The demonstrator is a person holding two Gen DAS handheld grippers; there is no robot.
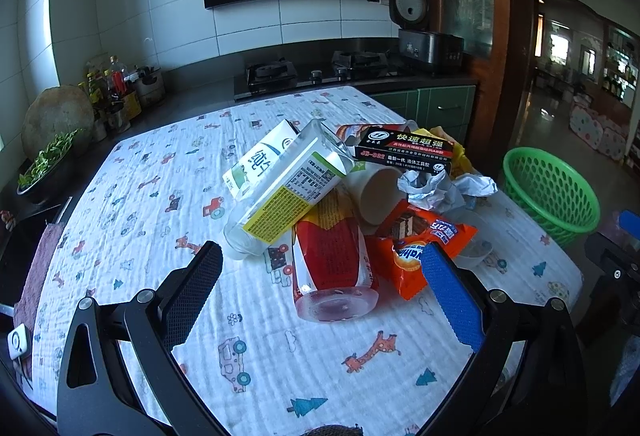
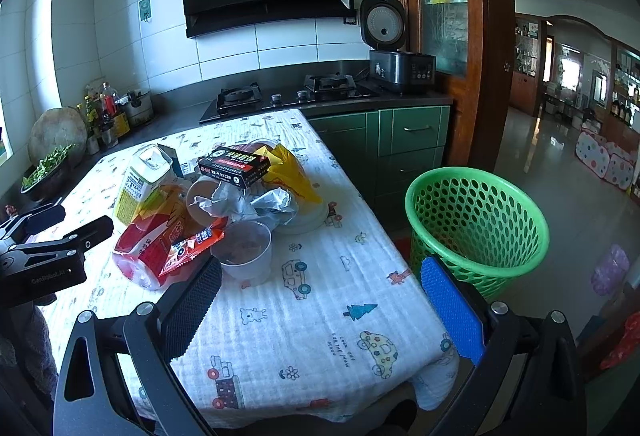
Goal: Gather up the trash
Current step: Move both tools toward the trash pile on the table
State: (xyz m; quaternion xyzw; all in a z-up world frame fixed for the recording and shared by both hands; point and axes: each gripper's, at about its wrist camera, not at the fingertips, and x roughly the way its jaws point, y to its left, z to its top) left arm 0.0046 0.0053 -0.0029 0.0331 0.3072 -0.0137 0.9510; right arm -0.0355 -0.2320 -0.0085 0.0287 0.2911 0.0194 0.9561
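Trash heap sits mid counter (image 1: 132, 195), on the cartoon-print cloth (image 2: 320, 316). Left tongs (image 1: 320, 292) wide apart, nothing gripped, hovering just short of the pile; black pad (image 1: 192, 296) on one side, blue pad (image 1: 452, 300) on the other. Red-label clear bottle (image 1: 332, 264) lies on its side, base toward the left wrist camera, between the two fingers in that view. Second clear bottle (image 1: 288, 191) with a yellow-green label lies across it, tilted, resting on a white-green carton (image 1: 260, 159). Orange snack wrapper (image 1: 416, 244) just beside the red bottle, touching it. Paper cup (image 1: 376, 191) on its side behind the wrapper, crumpled white paper (image 1: 432, 183) at its mouth. Black glue box (image 1: 404, 151) on top of the heap, yellow bag (image 2: 288, 163) under and behind it. Small clear plastic cup (image 2: 246, 248) stands upright at the near edge of the pile, contents hard to make out, maybe residue. Right tongs (image 2: 320, 312) also wide apart and empty, over bare cloth near the counter's corner, well apart from the pile. Left tool body shows at the left edge of the right wrist view. Green perforated basket (image 2: 476, 220) stands on the floor (image 2: 560, 175) just off the counter's right side, looks empty.
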